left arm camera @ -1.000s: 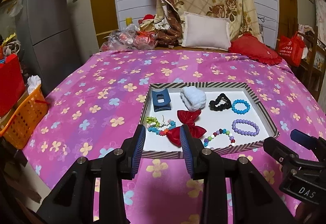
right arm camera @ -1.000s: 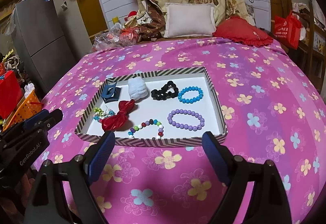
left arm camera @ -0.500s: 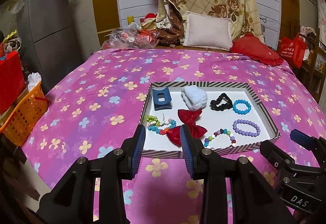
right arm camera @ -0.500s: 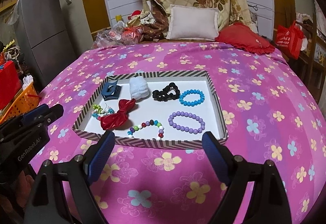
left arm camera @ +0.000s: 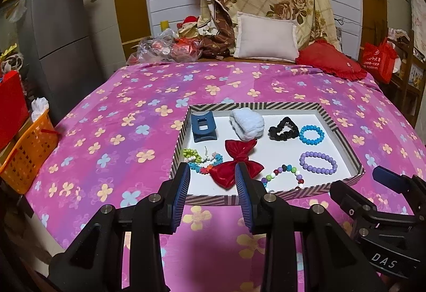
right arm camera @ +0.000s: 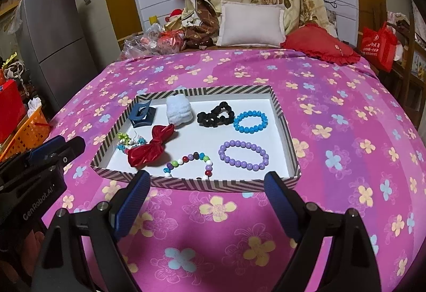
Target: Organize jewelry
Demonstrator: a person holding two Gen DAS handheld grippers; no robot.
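I see the striped tray (right arm camera: 202, 183) on the flowered bed (right arm camera: 346, 132), holding a blue hair clip (right arm camera: 142, 115), a white fluffy band (right arm camera: 179, 111), a black scrunchie (right arm camera: 215, 115), a blue bead bracelet (right arm camera: 250, 120), a purple one (right arm camera: 243, 155), a multicolour one (right arm camera: 189, 163), a red bow (right arm camera: 149, 149) and, at the left, what may be tangled small beads (right arm camera: 129, 141). My left gripper (left arm camera: 213, 185) has its fingers part-spread and empty — my right gripper (right arm camera: 206, 197) spread wide, also empty — both short of the tray's near wall.
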